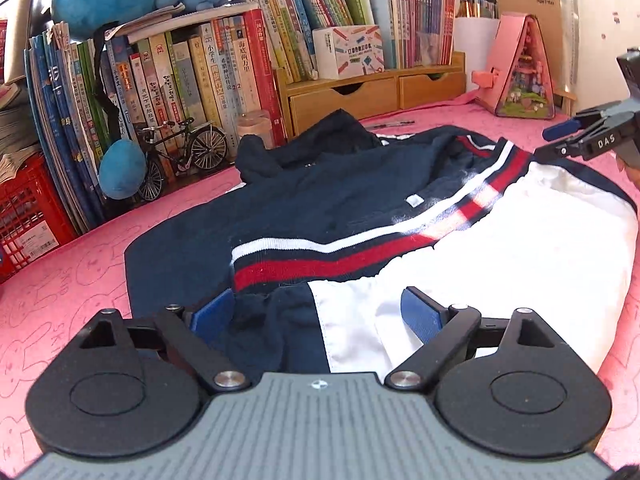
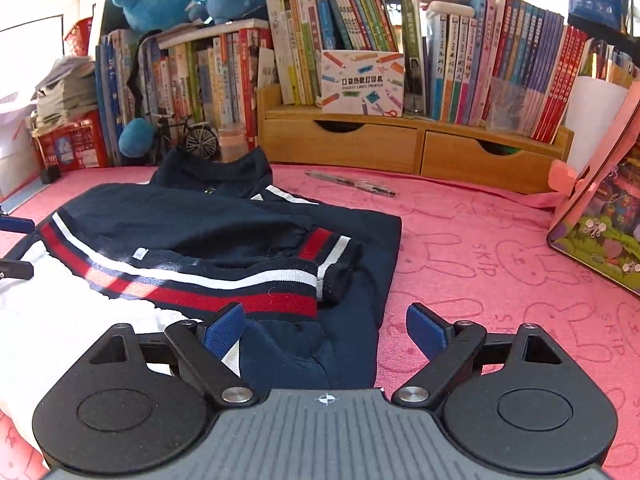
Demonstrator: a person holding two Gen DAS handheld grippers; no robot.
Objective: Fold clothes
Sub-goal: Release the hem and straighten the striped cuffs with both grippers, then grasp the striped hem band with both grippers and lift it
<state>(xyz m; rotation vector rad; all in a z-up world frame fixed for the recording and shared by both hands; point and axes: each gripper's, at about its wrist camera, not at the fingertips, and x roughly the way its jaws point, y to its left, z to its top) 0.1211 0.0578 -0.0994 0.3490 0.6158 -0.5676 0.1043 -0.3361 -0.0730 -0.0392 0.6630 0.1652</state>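
Jacket lies flat – collar away, hem between both spread grippers' fingers

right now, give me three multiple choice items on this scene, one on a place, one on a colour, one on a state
1. Where does the pen lie?
A. on the jacket
B. on the pink cloth before the wooden drawers
C. in the red crate

2. What colour is the jacket lining?
A. white
B. yellow
C. green

3. How is the left gripper?
A. shut on a book
B. out of view
C. open over the jacket hem

Answers: 1 B, it rests on bare cloth; 2 A, the inner fabric shows white; 3 C, its blue pads stand apart.
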